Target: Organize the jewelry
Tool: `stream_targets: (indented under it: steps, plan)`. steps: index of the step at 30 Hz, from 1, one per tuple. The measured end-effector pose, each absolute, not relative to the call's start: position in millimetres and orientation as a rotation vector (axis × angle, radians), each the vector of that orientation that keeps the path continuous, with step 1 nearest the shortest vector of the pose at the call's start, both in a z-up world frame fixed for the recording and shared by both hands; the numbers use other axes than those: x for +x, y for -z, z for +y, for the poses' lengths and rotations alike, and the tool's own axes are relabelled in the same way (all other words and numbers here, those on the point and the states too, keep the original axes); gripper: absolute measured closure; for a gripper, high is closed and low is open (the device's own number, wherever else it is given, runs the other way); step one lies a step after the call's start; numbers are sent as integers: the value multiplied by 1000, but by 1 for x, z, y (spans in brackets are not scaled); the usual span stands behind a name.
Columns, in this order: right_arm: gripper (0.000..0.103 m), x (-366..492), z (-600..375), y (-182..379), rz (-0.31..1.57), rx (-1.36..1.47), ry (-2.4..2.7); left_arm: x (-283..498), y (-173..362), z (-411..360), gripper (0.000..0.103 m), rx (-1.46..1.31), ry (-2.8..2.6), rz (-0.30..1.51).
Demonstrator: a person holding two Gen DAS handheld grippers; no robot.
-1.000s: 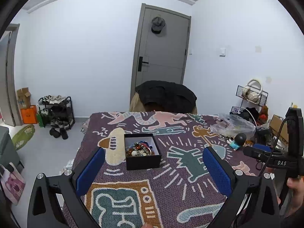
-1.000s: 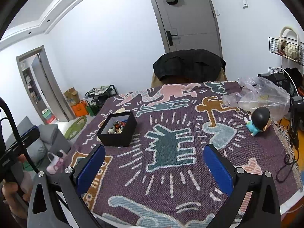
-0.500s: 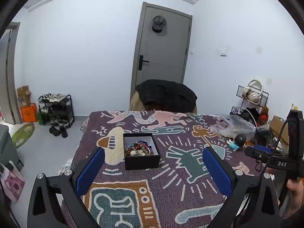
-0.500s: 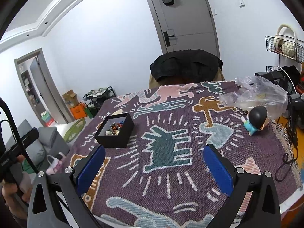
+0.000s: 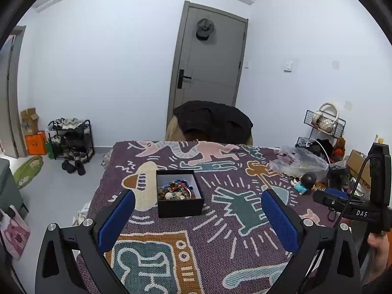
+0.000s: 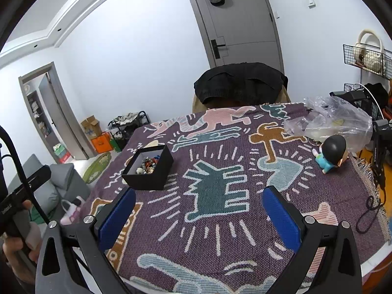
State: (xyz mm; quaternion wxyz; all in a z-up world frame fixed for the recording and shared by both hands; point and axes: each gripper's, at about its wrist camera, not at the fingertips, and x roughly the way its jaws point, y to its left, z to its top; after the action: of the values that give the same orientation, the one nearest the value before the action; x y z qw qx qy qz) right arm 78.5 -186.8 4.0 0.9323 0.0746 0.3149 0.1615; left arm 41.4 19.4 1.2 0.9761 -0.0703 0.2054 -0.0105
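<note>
Bright, even light; sharp, edges perhaps fisheye-warped.

Clearly a lived-in home. Shoe rack (image 5: 71, 138) by the white wall, cap (image 5: 204, 29) hung on a grey door (image 5: 208, 73). Patterned woven cloth (image 6: 220, 183) covering the table.

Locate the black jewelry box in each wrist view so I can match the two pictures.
Left wrist: black jewelry box sits just left of center, between the open left gripper fingers, on the patterned cloth.
Right wrist: same box lies left of center, beyond the left finger of the open right gripper.
Shared landmark: the cartoon figurine at the cloth's right side.
</note>
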Motion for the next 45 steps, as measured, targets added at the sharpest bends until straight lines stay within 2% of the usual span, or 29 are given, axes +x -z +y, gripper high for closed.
stream_targets:
  steps: [45]
  plan:
    - [0,82,-185,0,657,163,-323,42,8,10,0,-124,10,418]
